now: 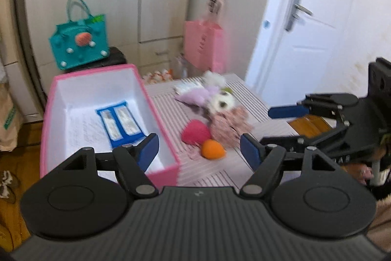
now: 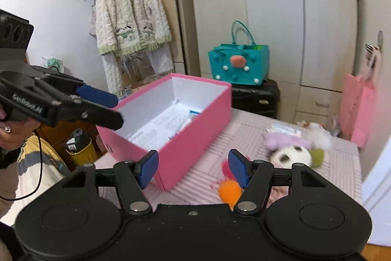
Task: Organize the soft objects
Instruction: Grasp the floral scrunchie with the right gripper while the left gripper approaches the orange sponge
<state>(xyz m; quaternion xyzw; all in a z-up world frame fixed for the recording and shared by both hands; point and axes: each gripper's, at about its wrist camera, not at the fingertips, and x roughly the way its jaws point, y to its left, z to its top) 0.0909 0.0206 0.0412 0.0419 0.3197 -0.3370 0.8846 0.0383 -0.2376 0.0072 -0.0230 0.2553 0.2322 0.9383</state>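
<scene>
Both tools, left tool point(image 1: 199, 147) and right tool point(image 2: 193, 166), open, empty; panda plush point(image 1: 221, 102) light, squashy, best pinched mid-body.

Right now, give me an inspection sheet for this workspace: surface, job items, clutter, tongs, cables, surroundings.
Surface: striped pink cloth covers the table.
Job's things: pink box, open, holding papers and a blue packet; beside it a panda plush, lilac plush, red ball, orange ball and a floral fabric piece, all on the cloth.
Clutter: white packet behind the plushes.
Tongs: left tongs open, nothing between them; right tongs open, nothing between them.
Cables: black cable by the sleeve in the right wrist view.
Surroundings: teal bag, pink bag, wardrobe, door, hanging cardigan.
</scene>
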